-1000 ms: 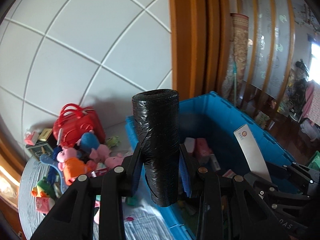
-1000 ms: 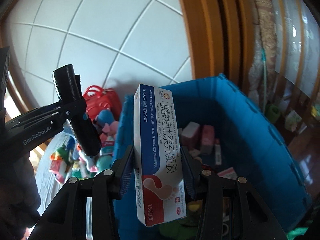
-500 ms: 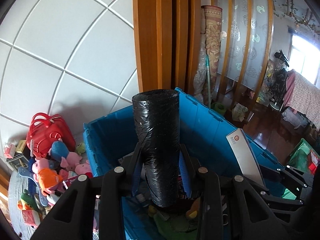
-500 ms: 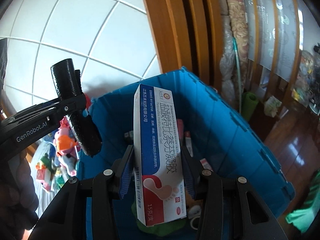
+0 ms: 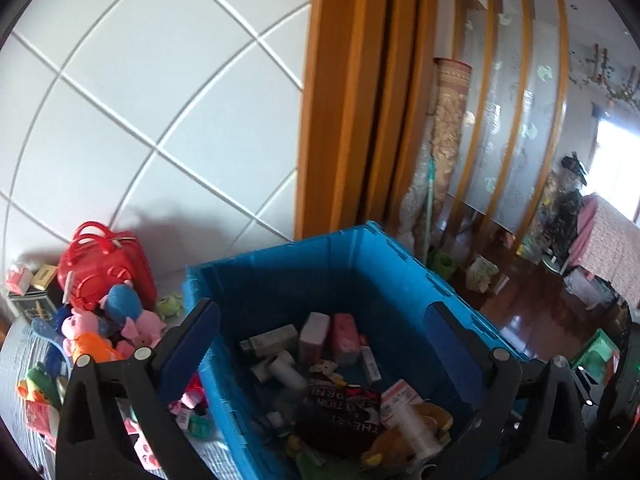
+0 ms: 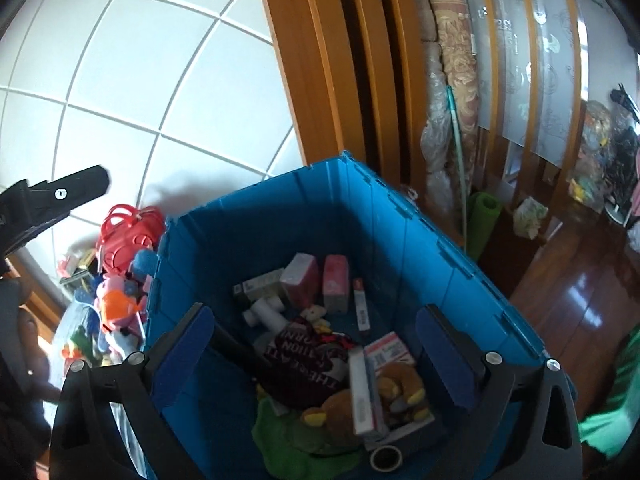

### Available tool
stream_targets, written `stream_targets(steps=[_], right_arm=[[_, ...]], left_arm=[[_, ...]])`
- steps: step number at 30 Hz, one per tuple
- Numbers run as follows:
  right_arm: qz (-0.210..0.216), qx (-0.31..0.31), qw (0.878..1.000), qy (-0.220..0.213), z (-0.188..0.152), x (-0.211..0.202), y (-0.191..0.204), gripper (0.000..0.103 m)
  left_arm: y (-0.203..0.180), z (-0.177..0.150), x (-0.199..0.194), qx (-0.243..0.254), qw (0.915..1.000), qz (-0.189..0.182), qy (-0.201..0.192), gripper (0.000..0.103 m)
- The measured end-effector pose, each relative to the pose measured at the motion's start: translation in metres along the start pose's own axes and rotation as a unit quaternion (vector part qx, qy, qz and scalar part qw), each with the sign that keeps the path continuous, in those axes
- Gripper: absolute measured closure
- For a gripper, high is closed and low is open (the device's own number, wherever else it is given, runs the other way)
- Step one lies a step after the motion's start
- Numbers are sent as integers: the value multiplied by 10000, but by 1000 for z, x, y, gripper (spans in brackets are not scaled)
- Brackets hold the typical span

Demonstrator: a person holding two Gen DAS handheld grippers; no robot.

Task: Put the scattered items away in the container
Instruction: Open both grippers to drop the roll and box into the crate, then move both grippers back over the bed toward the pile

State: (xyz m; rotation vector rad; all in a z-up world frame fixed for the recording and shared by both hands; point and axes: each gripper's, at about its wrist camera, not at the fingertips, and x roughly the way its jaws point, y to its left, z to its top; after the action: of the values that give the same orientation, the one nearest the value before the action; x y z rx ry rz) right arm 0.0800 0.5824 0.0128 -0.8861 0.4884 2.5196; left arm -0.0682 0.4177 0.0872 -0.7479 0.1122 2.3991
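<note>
Partly done: deep blue plastic crate (image 6: 420, 240) holds many boxes; both claws, left claw (image 5: 320, 344) and right claw (image 6: 316, 344), opening, nothing between pads. Soft toys (image 5: 104, 332) and red plastic case (image 5: 104, 268) remain on bench (image 5: 20, 360).

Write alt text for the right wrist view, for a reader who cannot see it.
The right gripper, jaws opening and empty, hangs over a blue crate filled with boxes, a brown plush and a white-and-red carton. Toys lie left of the crate, below the left gripper's fingertip.
</note>
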Motion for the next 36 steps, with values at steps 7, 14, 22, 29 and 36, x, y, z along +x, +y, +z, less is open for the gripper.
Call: stream_targets(steps=[7, 14, 22, 29, 36], right_arm=[[344, -240, 9991, 50, 0, 1, 33, 0], [761, -652, 9948, 204, -12, 0, 102, 0], [1156, -1235, 9846, 444, -40, -6, 187, 0], [1299, -1493, 9787, 551, -59, -14, 231, 0], [1257, -1671, 9761, 585, -73, -22, 259, 0]], left_arm=[[46, -11, -22, -366, 9984, 421, -13, 0], [106, -34, -64, -525, 9931, 1047, 69, 0], [175, -74, -119, -766, 9812, 1751, 259, 0], [221, -109, -154, -1098, 9720, 2023, 473, 0], [249, -131, -179, -1293, 9615, 2353, 591, 0]])
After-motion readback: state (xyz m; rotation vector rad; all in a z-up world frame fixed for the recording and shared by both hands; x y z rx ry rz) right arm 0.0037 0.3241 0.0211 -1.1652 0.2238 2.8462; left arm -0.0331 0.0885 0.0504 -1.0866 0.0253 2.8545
